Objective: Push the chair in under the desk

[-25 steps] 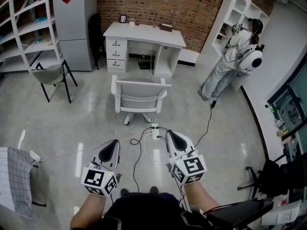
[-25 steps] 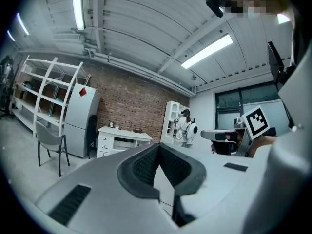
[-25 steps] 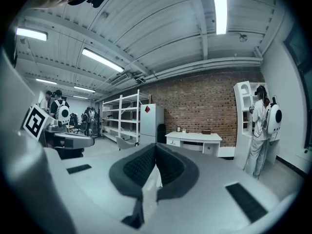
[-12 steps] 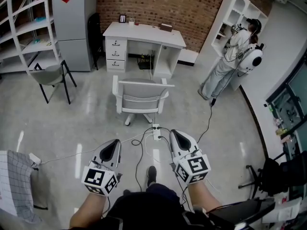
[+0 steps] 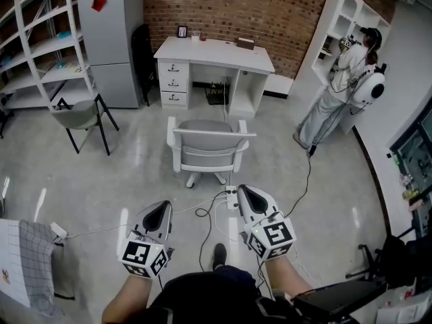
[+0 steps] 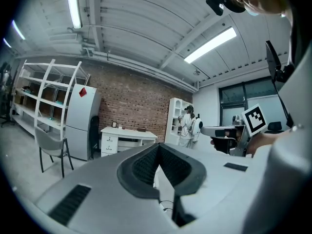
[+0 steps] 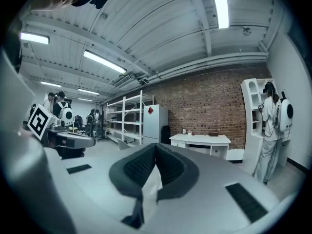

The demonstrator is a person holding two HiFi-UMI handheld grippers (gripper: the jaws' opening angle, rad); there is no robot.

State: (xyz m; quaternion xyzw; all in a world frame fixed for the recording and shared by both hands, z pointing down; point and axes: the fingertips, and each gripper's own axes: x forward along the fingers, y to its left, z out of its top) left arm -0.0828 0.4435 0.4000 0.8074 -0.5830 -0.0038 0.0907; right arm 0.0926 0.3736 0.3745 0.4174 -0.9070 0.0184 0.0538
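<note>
Left gripper (image 5: 159, 211) and right gripper (image 5: 248, 196) held low, side by side, lower middle of frame. Jaws on both pressed together, nothing between. We judge closed tips meant for shoving, not grasping.

Chair (image 5: 210, 144) at frame centre, back toward us, well apart from desk (image 5: 216, 48) above it by brick wall. Seat faces gap right of drawers.

In way: power strip (image 5: 231, 198) and cables on floor, between us and chair base.

Spare chair (image 5: 81, 117) at left, fridge (image 5: 111, 42) upper left, person (image 5: 344, 79) upper right. We judge all off path.
</note>
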